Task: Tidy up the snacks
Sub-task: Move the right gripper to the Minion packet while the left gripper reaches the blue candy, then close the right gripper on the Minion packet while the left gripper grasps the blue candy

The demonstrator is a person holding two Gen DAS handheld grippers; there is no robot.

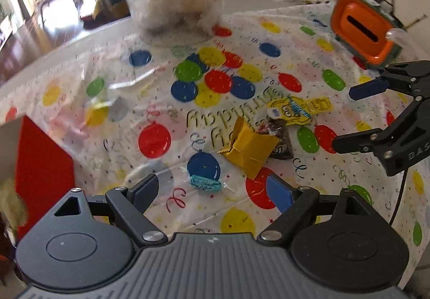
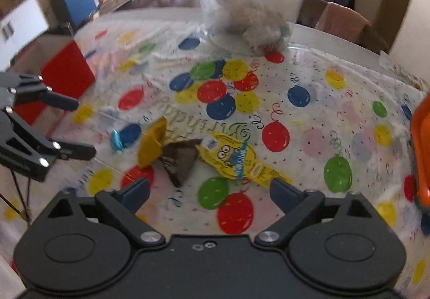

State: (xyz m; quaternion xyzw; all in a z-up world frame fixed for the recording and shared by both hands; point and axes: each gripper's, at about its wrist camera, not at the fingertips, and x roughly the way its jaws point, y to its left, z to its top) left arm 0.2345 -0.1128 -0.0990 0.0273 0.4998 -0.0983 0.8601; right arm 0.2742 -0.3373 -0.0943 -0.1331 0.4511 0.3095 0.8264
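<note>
Both grippers wide, nothing in them | my left (image 1: 212,187) over blue candy (image 1: 204,182) | my right (image 2: 211,190) near yellow pouch (image 2: 236,158) | gold (image 1: 248,146) and brown (image 2: 180,160) packets between, on cloth (image 1: 107,137)

A lived-in home dining area: a round tabletop (image 1: 80,57) under a plastic birthday cloth printed with coloured balloons (image 1: 215,78), wooden dining chairs (image 2: 346,22) drawn up behind it, polished wood floor (image 1: 32,38) and a cluttered, sunlit room beyond.
</note>
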